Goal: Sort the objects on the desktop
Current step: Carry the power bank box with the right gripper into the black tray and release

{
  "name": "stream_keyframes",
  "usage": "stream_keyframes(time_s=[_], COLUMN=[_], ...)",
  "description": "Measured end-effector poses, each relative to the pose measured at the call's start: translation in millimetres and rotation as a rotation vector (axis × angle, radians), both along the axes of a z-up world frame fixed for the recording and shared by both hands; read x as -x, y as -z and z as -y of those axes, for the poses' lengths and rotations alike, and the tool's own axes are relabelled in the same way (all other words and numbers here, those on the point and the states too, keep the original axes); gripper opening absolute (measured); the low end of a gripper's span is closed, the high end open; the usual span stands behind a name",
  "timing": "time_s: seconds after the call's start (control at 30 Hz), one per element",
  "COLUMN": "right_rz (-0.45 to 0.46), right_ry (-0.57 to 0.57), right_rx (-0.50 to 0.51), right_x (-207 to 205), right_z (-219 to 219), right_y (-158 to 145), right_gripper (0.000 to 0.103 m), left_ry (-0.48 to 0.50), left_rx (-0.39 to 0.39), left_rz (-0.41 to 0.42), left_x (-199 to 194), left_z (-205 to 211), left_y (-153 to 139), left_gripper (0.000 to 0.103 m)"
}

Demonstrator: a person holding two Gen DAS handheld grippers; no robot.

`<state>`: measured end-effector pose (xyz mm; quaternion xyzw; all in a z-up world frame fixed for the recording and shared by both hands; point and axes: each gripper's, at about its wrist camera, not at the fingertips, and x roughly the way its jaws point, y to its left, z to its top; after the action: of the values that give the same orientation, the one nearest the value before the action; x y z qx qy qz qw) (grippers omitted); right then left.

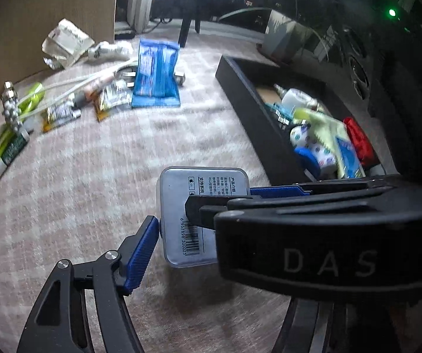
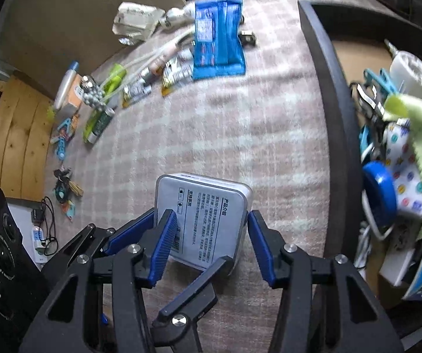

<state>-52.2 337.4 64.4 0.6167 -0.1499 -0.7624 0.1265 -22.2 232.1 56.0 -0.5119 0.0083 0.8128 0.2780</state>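
- both tongs are closed on one silver tin (image 2: 202, 220), tilted just above the pink checked surface (image 2: 211, 123).
- left tongs (image 1: 202, 214) clamp it one way, right tongs (image 2: 211, 235) crosswise.
- black tray (image 2: 334, 111) of sorted items sits just right of the tin; blue packet (image 2: 218, 38) well beyond.

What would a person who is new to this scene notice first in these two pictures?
First, the square silver tin with printed text and a barcode, in the foreground on the pink checked cloth, gripped between the left gripper and the right gripper together. Next, the dark rectangular tray at the right, crowded with sorted items, and the bright blue plastic packet among loose clutter farther back.
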Motion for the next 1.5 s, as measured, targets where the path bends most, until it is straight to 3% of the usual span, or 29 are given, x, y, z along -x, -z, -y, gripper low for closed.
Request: stream_keyframes(time_s=[0.3,0.6,0.97,1.13,1.2,1.5], right_rz=[-0.065,-0.109,-0.091,-0.084,-0.103,-0.110], right_ry=[-0.004,0.026,0.132,0.139,0.169,0.170], right_rx=[-0.005,-0.040,-0.036,-0.036,-0.064,-0.117], right_x=[22,56,101,113,115,115], right_z=[-41,-103,-184,-194,-201,-193], right_y=[-38,-62,-63,-54,-55,-51], right_gripper=[0.050,0.050,0.050,0.050,0.052,0.053], left_ry=[0.003,0.034,0.152,0.168,0.156,0.108], left_rx=[0.004,-0.010,0.006,0.030,0.052,0.041], left_rz=[-0.047,-0.063,-0.052,-0.019,-0.003,-0.001], left_x=[23,53,92,107,111,118], left_z=[-38,-105,-190,-203,-205,-183], left_y=[-32,-52,-51,-42,-37,-32], left_gripper=[0.065,0.065,0.064,0.067,0.077,0.076])
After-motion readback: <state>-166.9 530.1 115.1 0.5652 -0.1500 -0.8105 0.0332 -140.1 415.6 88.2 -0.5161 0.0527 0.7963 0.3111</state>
